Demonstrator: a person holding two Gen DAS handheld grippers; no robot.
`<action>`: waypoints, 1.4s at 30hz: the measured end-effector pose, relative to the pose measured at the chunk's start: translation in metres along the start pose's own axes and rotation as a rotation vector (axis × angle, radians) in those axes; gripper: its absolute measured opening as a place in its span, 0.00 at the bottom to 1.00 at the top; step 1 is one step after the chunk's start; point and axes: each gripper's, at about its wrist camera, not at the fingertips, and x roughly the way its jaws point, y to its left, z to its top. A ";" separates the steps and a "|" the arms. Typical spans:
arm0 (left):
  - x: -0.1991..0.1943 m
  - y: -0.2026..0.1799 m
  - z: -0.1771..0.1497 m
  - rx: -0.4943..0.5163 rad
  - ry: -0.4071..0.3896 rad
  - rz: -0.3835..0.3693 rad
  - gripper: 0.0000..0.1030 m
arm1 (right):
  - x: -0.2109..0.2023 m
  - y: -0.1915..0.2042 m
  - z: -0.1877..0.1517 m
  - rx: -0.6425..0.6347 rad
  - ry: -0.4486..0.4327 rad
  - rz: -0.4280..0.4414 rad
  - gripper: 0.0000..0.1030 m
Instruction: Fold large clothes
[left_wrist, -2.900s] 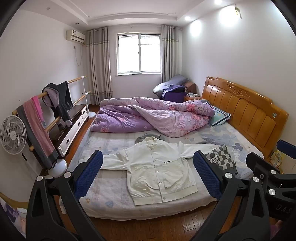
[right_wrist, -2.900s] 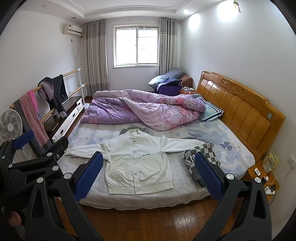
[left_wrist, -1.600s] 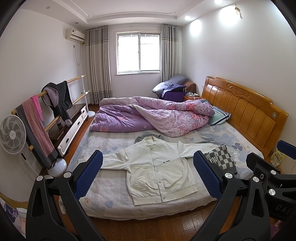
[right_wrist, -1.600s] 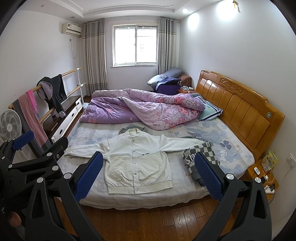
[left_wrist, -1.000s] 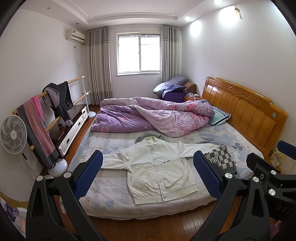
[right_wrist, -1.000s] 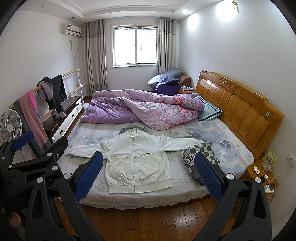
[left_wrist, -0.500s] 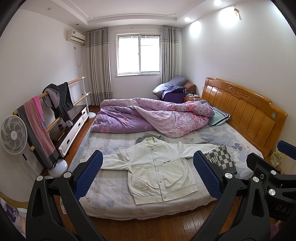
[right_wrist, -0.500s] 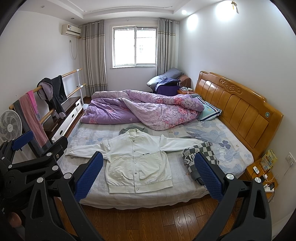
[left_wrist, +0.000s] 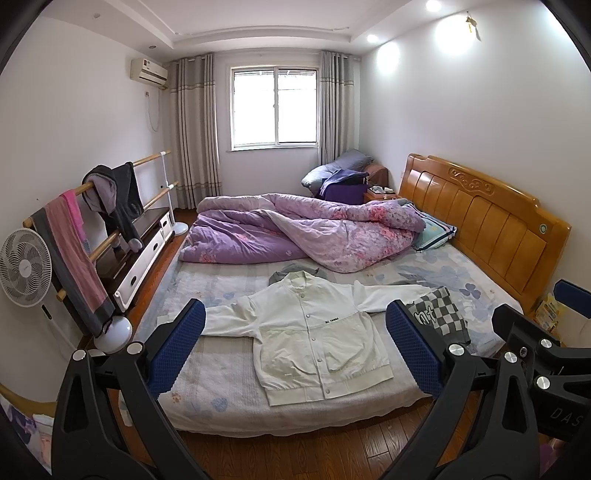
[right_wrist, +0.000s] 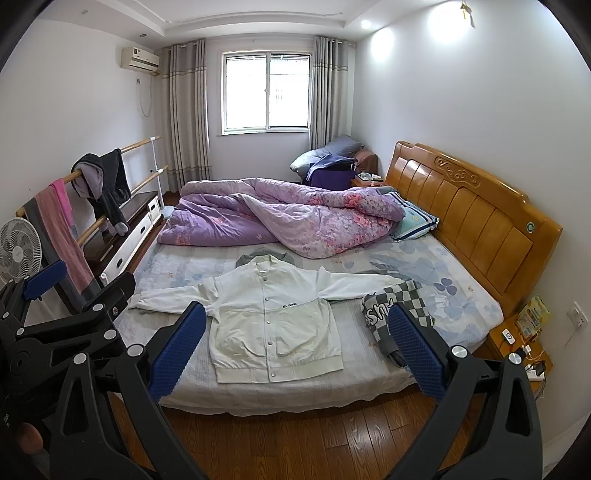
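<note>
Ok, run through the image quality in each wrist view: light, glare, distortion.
Left wrist view: strong fisheye bend, dark corners; the window is blown out; ceiling spots flare on the wall; the white jacket is sharp.
Right wrist view: same barrel warp; the window is less washed out; the jacket is evenly lit, without hard shadows.

Purple duvet (left_wrist: 295, 232), wooden headboard (left_wrist: 487, 221), standing fan (left_wrist: 24, 267), curtained window (left_wrist: 275, 107)

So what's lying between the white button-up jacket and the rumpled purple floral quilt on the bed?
A crumpled grey garment peeks out behind the white button-up jacket collar, with bare sheet up to the purple floral quilt; both views show it.
</note>
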 end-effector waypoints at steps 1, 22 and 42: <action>-0.002 -0.001 0.000 0.000 0.000 -0.001 0.95 | 0.001 0.002 0.000 0.000 0.000 0.000 0.93; -0.005 -0.022 0.002 0.001 0.004 -0.011 0.95 | 0.010 0.010 -0.003 0.006 0.004 -0.023 0.92; 0.091 -0.019 0.007 0.012 0.092 -0.018 0.95 | 0.084 0.008 0.001 0.018 0.083 -0.019 0.92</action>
